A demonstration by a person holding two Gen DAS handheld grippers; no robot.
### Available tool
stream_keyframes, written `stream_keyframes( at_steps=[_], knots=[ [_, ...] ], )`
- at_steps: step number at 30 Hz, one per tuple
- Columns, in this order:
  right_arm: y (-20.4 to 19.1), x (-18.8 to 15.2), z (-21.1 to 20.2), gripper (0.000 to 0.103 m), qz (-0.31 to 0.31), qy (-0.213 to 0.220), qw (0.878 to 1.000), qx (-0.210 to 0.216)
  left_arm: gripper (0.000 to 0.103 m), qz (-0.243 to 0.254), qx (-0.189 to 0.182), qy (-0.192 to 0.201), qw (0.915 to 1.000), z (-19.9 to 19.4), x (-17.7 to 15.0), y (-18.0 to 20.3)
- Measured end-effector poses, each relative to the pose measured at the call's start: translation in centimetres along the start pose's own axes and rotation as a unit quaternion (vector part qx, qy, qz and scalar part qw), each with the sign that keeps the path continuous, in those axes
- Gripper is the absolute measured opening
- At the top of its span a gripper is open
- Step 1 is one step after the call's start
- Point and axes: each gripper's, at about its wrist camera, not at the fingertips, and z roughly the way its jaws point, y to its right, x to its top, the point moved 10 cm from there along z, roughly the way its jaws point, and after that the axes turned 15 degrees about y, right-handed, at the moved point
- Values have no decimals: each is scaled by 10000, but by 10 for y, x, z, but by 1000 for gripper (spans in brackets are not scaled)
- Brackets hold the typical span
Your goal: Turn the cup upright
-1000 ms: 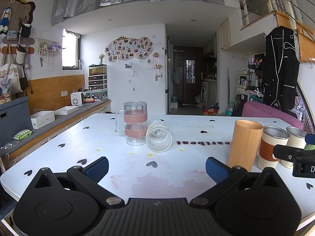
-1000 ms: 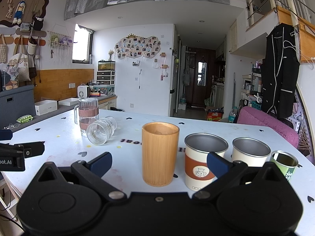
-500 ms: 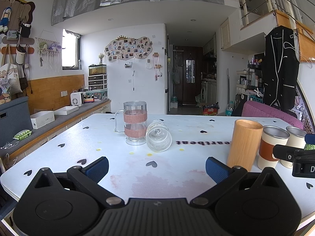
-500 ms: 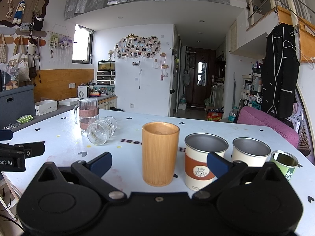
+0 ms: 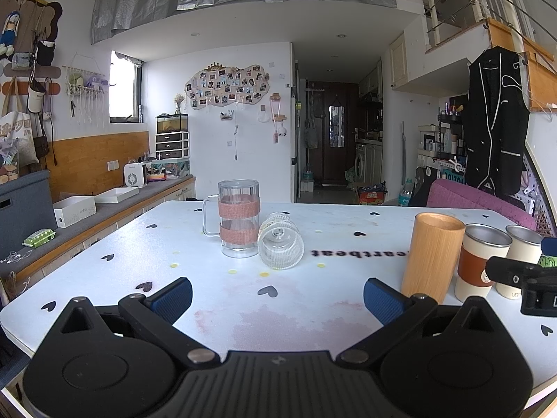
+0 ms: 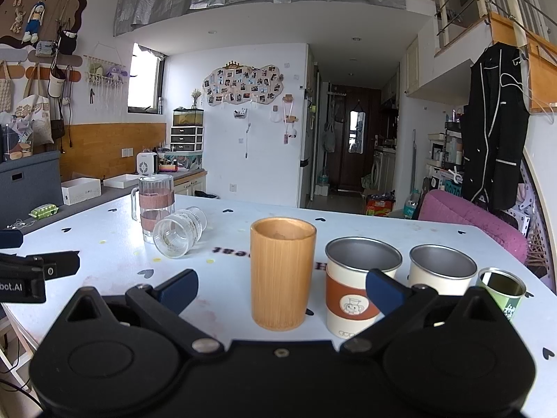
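A ribbed clear glass cup (image 5: pixel 280 240) lies on its side on the white table (image 5: pixel 243 299), mouth toward the near side, touching or just beside an upright glass mug with pink bands (image 5: pixel 238 217). It also shows in the right wrist view (image 6: pixel 179 231), far left. My left gripper (image 5: pixel 277 297) is open and empty, well short of the lying cup. My right gripper (image 6: pixel 282 287) is open and empty, with an upright bamboo cup (image 6: pixel 282 273) standing between its fingers' line of sight.
Upright on the right stand the bamboo cup (image 5: pixel 432 252), a white cup with a brown sleeve (image 6: pixel 358 284), a plain white cup (image 6: pixel 441 270) and a small green can (image 6: pixel 503 292). A counter with boxes (image 5: pixel 75 210) runs along the left. A pink chair (image 6: pixel 473 217) is behind.
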Motion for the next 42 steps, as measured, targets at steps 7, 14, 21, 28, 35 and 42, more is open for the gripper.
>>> stream_keyframes(
  at_steps=[7,14,21,28,35,42],
  knots=[
    [4,3,-6,103,12,35,10000,28,103,-63,-126,206,9997,12,8,0],
    [7,-2,-10,103,80,45,10000,32,103,-135,-301,-94,9994,64,15,2],
    [10,-10,-11,103,138,-4,9999,55,103,-165,-391,-428,9982,134,26,10],
    [17,-19,-13,103,195,-55,9998,37,102,-677,-467,-1257,9887,209,18,15],
    [22,-23,-16,103,202,-68,9998,8,87,-847,-20,-2022,9757,267,-28,7],
    [32,-29,-15,103,281,-130,9995,-101,86,-591,449,-2100,9749,282,-37,8]
  ],
)
